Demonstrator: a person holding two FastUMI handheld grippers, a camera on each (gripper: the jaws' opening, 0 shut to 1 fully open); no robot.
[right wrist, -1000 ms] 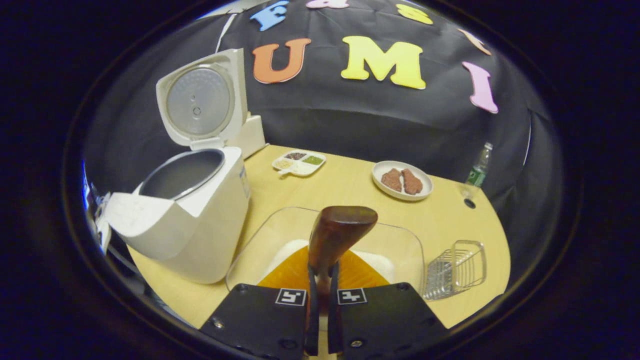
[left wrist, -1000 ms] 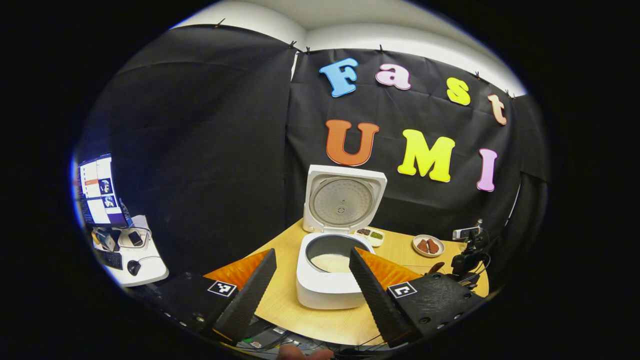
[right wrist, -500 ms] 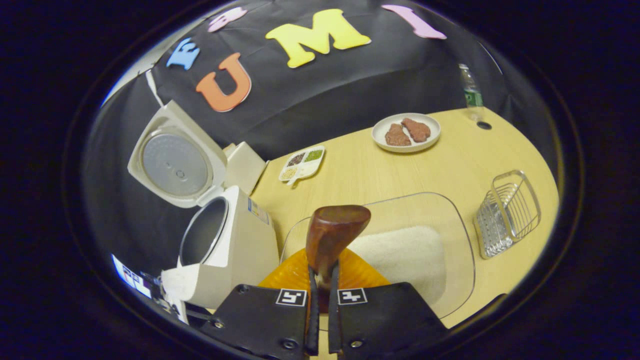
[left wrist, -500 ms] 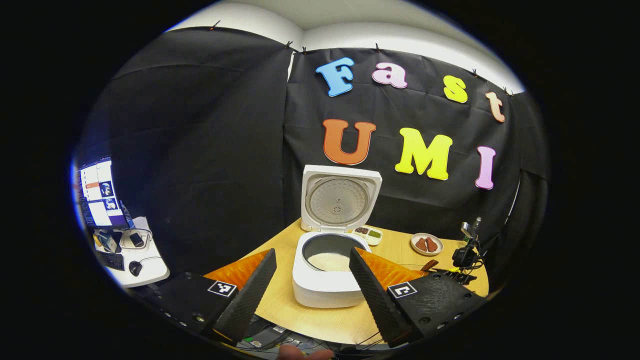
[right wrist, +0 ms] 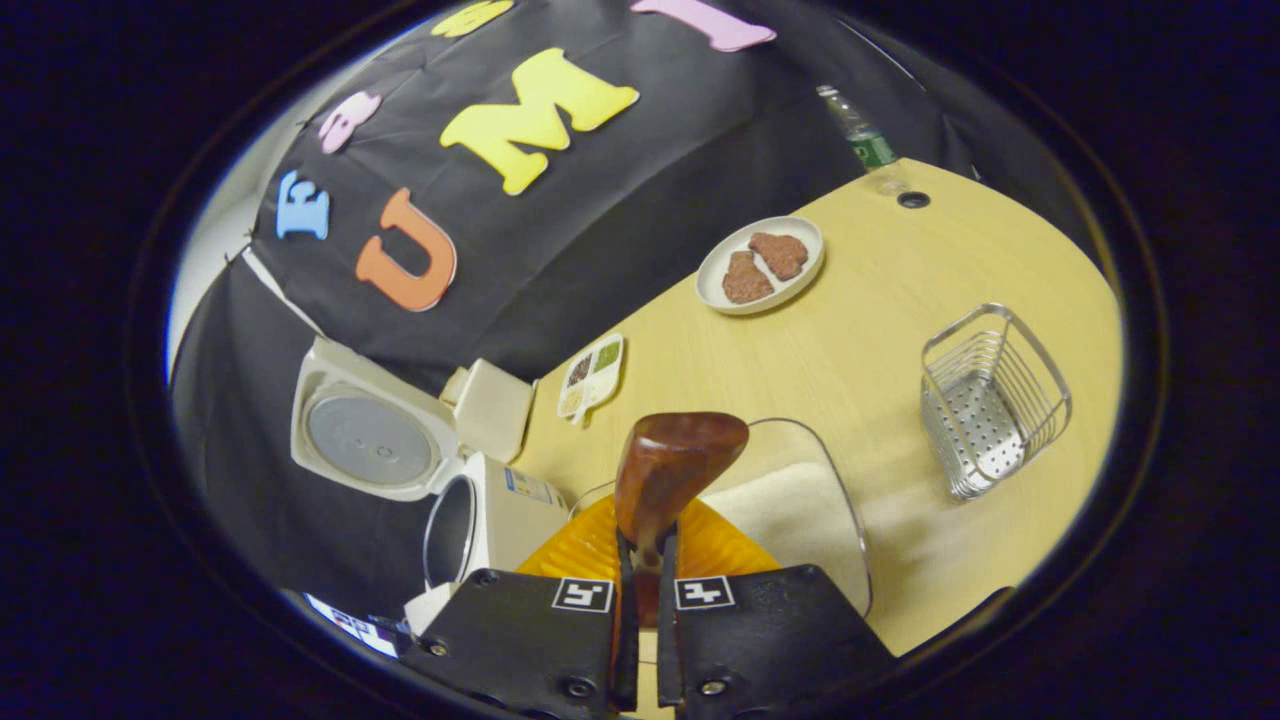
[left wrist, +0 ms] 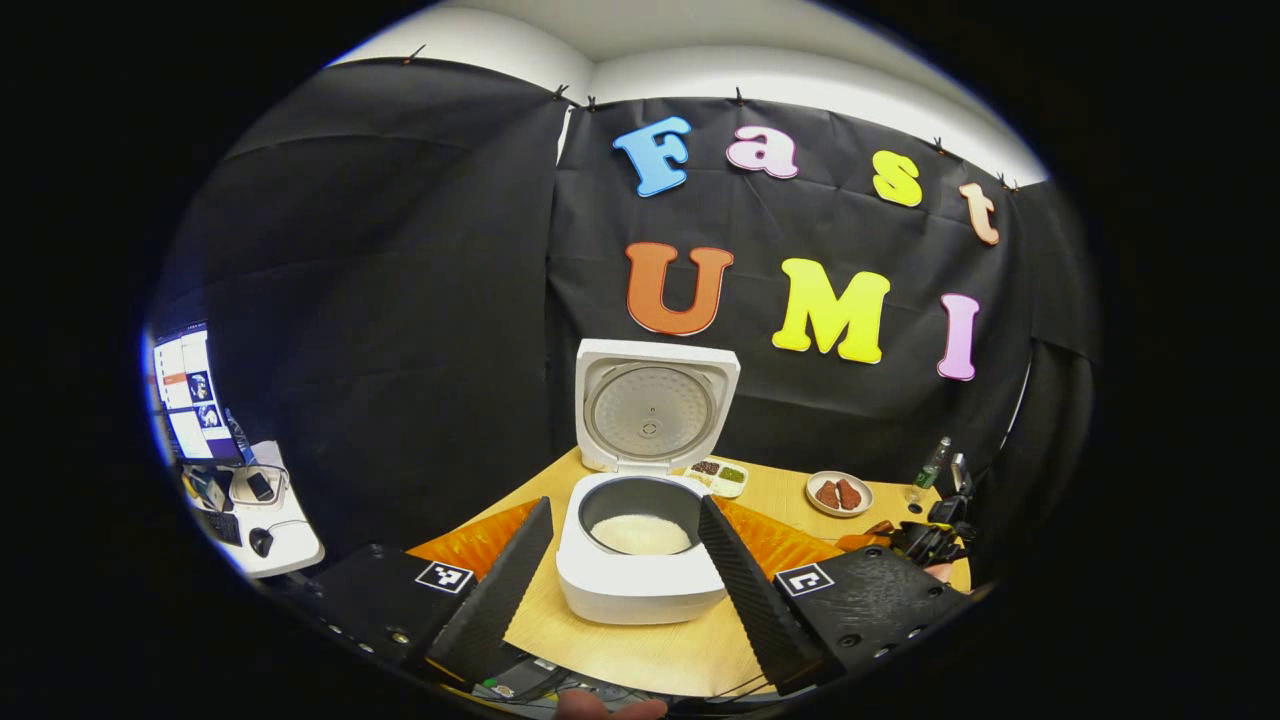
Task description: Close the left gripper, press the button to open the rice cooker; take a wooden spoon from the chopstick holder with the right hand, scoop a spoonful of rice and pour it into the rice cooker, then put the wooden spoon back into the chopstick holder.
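The white rice cooker stands open with its lid upright and white rice in its pot. My left gripper is open in front of it, one finger on each side, touching nothing. My right gripper is shut on the handle of the dark wooden spoon, whose bowl points forward above the glass rice tray. The wire chopstick holder stands to the right of the tray. The cooker lies at the lower left of the right gripper view, which is strongly tilted.
On the wooden table are a plate with two brown pieces, a small divided dish, a white box behind the cooker and a bottle at the far edge. A side desk with a monitor stands at left.
My right gripper has rolled with the spoon in it, so the cooker slid down and left and the holder moved closer. My left gripper drew back a little from the cooker.
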